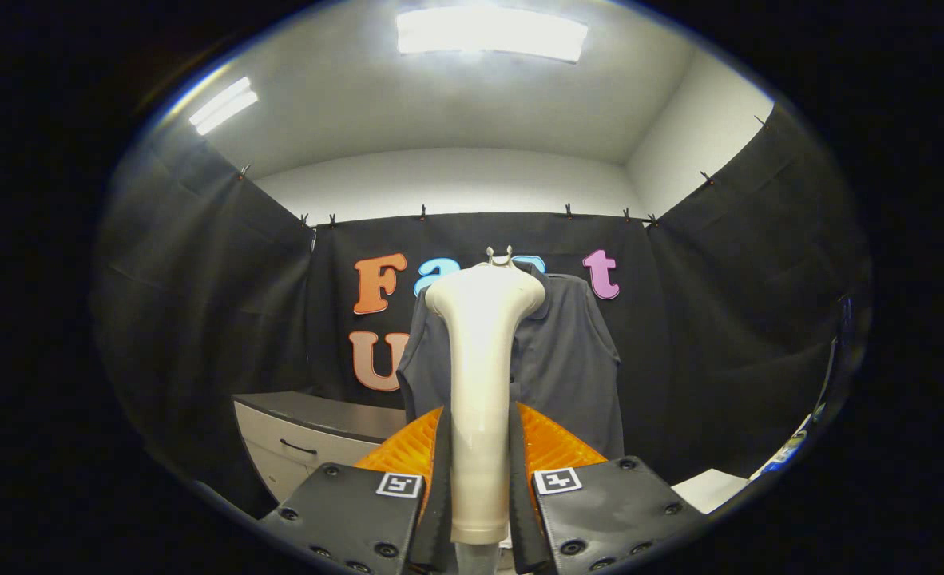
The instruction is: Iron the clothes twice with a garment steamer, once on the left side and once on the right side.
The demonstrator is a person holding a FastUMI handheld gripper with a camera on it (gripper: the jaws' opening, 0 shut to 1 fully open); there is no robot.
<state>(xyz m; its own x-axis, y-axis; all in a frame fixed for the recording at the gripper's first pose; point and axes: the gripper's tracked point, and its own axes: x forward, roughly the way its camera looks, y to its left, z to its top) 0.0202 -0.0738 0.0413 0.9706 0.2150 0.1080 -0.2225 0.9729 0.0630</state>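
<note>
Holding the garment steamer (481,375) tight, the gripper (480,479) has one finger pressed on each side of its handle. The steamer stands straight up between the fingers, with its wide head at 12 o'clock from them.

The dark shirt (568,359) hangs on a hanger (500,255) against the black wall, past the steamer head. The shirt looks some way off, so the head does not seem to touch the cloth yet. I cannot tell for sure, because the steamer hides the middle of the shirt.

So the picking up is done. I think both ironing passes are not yet done, one on the left side and one on the right. I see no steam.

A grey cabinet (304,439) with a drawer sits at about 9 o'clock from the fingers, below the shirt's left side.
</note>
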